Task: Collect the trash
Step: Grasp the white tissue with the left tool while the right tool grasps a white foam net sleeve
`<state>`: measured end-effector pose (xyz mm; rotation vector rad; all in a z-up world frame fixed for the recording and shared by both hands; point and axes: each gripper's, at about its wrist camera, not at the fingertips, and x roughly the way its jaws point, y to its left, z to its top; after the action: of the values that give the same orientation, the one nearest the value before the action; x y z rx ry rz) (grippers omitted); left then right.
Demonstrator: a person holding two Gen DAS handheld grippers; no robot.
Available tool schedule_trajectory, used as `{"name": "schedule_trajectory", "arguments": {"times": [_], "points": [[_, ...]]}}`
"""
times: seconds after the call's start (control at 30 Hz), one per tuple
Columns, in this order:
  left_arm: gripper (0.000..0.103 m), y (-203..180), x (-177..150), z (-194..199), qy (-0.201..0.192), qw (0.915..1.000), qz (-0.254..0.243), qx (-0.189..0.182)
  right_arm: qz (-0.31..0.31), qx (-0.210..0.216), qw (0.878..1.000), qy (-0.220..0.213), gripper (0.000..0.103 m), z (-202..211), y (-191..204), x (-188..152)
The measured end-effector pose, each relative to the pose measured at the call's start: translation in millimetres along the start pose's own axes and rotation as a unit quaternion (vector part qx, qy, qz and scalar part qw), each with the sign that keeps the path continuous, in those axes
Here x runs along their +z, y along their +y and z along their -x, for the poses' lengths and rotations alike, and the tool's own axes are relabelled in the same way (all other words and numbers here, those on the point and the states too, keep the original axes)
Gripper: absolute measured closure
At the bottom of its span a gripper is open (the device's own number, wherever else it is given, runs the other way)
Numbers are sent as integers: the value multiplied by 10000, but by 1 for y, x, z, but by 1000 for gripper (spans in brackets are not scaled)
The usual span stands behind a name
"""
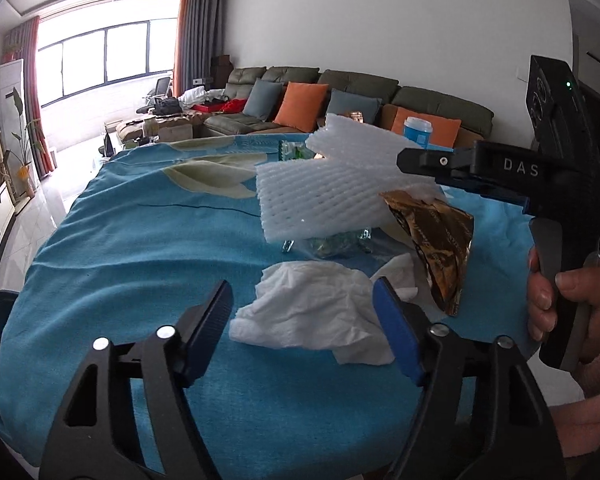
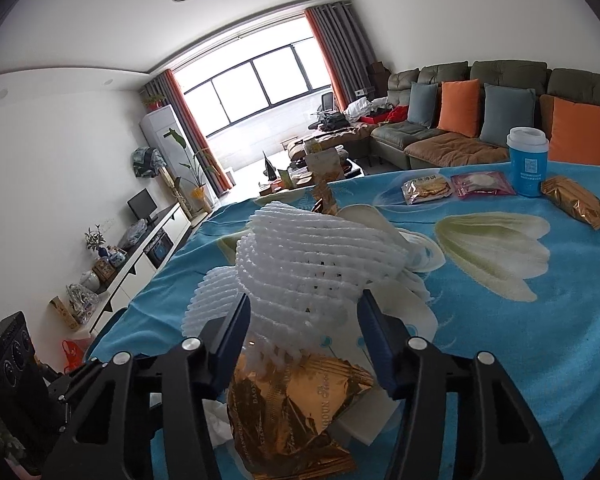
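Left wrist view: the left gripper [image 1: 302, 320] occupies the lower centre of the frame, angled down toward the blue floral tablecloth [image 1: 140, 260]. Its jaws stand apart. A crumpled white tissue [image 1: 312, 312] lies on the cloth in the gap between the blue pads; its right edge is at or against the right-hand pad, and the left-hand pad is clear of it. The tissue is not clamped.

At the right edge of the same frame, a person's hand [image 1: 556, 300] holds the handle of the other tool. A white foam net [image 1: 320, 200] projects from its tip toward frame centre, raised off the cloth. A gold foil wrapper [image 1: 440, 256] hangs beneath the net at centre right, its lower corner close to the tissue. A clear, green-printed wrapper [image 1: 332, 246] lies on the cloth below the net.

Right wrist view: the right gripper [image 2: 306, 340] sits at lower centre, with its jaws drawn partly in on the foam net, which fills the gap and meets both pads. The gold foil wrapper lies directly below, between the finger bases. I cannot tell whether it is pinched along with the net.

At the upper right of this frame, well apart from the gripper, the following rest on the cloth: a blue lidded cup [image 2: 527, 164], a biscuit packet [image 2: 426, 189], a pink packet [image 2: 482, 185] and a second gold packet [image 2: 578, 202]. A green sofa [image 2: 460, 136] with orange and grey cushions stands behind the table.
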<state>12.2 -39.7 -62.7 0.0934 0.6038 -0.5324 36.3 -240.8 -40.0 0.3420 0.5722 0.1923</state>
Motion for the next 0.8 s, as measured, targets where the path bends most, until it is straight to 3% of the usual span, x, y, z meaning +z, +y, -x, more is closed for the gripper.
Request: {"name": "schedule_trajectory", "arguments": {"times": [0.13, 0.2, 0.3, 0.5, 0.8], "points": [[61, 2, -5, -8, 233, 9995, 100, -201, 74, 63, 10000, -22, 79, 3, 0, 3], [79, 3, -7, -11, 301, 9990, 129, -289, 113, 92, 9999, -51, 82, 5, 1, 5], [92, 6, -6, -13, 339, 9987, 180, -340, 222, 116, 9996, -139, 87, 10, 5, 9], [97, 18, -1, -6, 138, 9989, 301, -340, 497, 185, 9981, -319, 90, 22, 15, 17], [97, 42, 4, 47, -234, 9985, 483, -80, 798, 517, 9941, -516, 92, 32, 39, 30]]}}
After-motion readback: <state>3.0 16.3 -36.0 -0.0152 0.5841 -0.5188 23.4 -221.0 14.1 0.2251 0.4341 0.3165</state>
